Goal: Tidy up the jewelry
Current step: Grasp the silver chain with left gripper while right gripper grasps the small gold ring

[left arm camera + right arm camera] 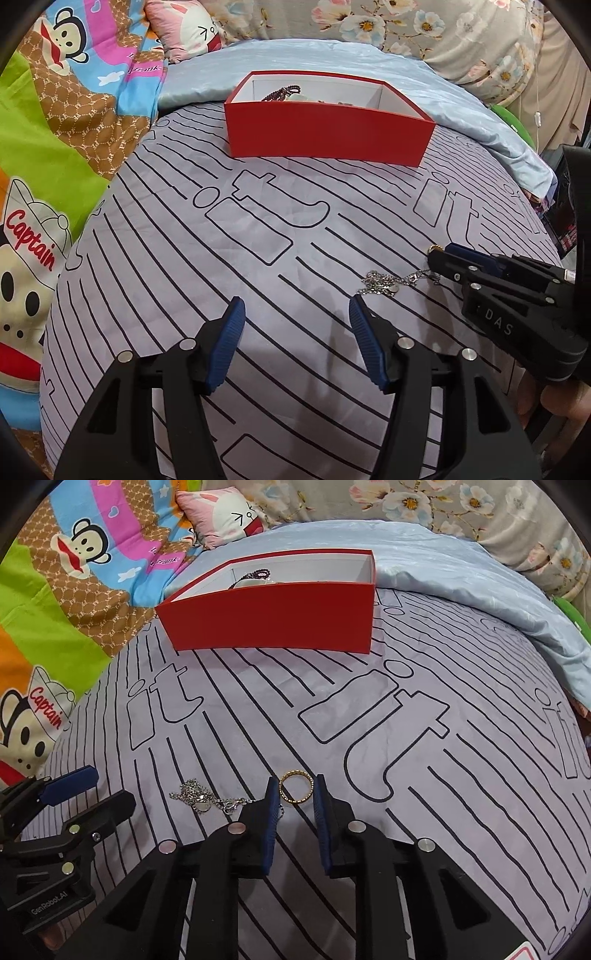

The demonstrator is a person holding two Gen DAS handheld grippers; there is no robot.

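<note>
Right gripper (295, 794) closes round thin gold ring (296, 788) on grey striped bedsheet (424, 709).
Pads touching ring; left gripper (297, 314) wide, empty, beside silver chain necklace (388, 284).

Both views were evenly and brightly lit, seemingly from overhead. Soft shadows were cast on the grey line-printed bedsheet (258, 295) beneath the black gripper fingers (236, 332). Strong fisheye bending was seen towards the dark-vignetted edges. Focus was held sharp throughout; no glare was noted.

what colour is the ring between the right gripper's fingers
Gold; the ring shows best in the right wrist view.
</note>
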